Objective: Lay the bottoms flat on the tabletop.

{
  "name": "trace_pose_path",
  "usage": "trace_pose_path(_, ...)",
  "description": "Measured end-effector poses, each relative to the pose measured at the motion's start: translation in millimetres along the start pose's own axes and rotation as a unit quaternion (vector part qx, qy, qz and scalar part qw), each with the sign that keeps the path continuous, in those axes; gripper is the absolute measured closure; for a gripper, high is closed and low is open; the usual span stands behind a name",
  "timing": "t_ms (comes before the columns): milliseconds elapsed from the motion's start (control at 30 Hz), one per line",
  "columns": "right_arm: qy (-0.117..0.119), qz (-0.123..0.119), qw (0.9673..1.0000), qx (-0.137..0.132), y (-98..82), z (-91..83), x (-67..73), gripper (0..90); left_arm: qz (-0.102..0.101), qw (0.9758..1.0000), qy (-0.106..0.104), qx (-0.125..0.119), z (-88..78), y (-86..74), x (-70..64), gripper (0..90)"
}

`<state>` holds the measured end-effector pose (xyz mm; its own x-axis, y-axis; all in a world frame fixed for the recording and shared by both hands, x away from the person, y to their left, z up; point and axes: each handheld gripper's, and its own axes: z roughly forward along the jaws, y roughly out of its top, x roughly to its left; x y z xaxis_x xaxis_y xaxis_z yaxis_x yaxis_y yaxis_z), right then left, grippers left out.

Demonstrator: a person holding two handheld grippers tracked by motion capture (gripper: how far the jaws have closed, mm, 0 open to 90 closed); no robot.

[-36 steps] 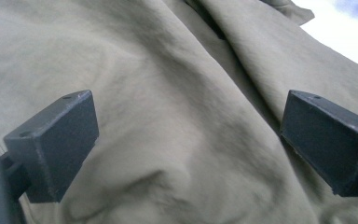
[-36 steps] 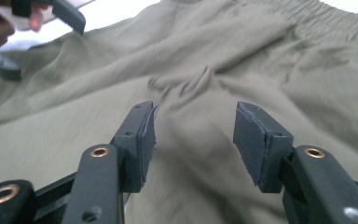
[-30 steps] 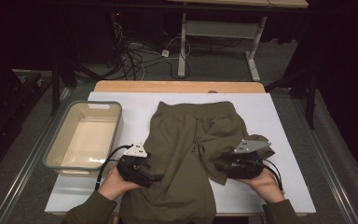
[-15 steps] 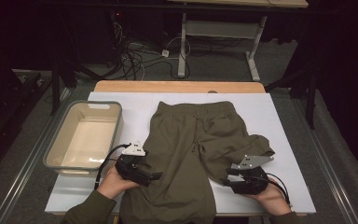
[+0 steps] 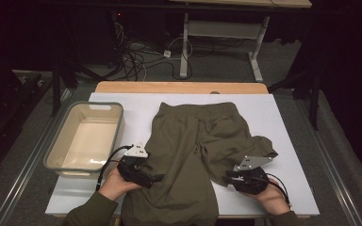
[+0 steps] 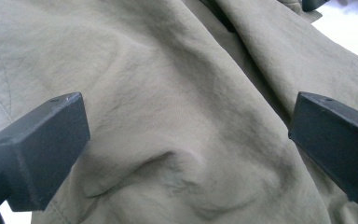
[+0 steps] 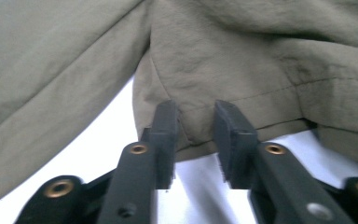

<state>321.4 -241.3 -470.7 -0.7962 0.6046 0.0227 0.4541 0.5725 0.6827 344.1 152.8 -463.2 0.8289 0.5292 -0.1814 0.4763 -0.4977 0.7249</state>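
A pair of olive shorts [image 5: 193, 141] lies flat on the white board [image 5: 287, 117], waistband at the far side. Its right leg is folded over, with a corner sticking out to the right. My left gripper [image 5: 158, 179] rests on the left leg and stands wide open, with cloth [image 6: 186, 116] spread under and between its jaws [image 6: 186, 144]. My right gripper [image 5: 228, 176] sits low at the hem of the right leg. Its jaws have just been closing and stand a narrow gap apart [image 7: 193, 126], with the puckered hem [image 7: 196, 126] between the pads.
A beige plastic bin [image 5: 52, 150] stands on the board's left side. A wooden strip [image 5: 179, 87] runs along the far edge. Beyond it are cables and a table frame on the floor. Bare white board lies to the right of the shorts.
My right gripper has come down and toward the near edge, from over the right leg to its hem, and its jaws have narrowed. The left gripper has stayed put.
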Motion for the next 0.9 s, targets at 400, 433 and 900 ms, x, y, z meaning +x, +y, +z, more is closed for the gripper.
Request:
trace_pose_path(400,0.029,0.000,0.9996,0.002,5.4,-10.4,8.0,88.8,0.001,1.0000,-0.001,-0.005,-1.4,0.0,-0.6,0.0)
trace_pose_path(433,0.036,-0.001,0.9994,-0.002,6.8,-13.6,11.5,88.9,0.000,1.0000,-0.001,-0.006,-1.6,0.1,-0.3,0.0)
trace_pose_path(900,0.123,-0.049,0.9903,-0.043,38.7,-11.4,68.4,89.3,0.003,1.0000,-0.004,-0.005,-1.0,0.5,-1.2,0.0)
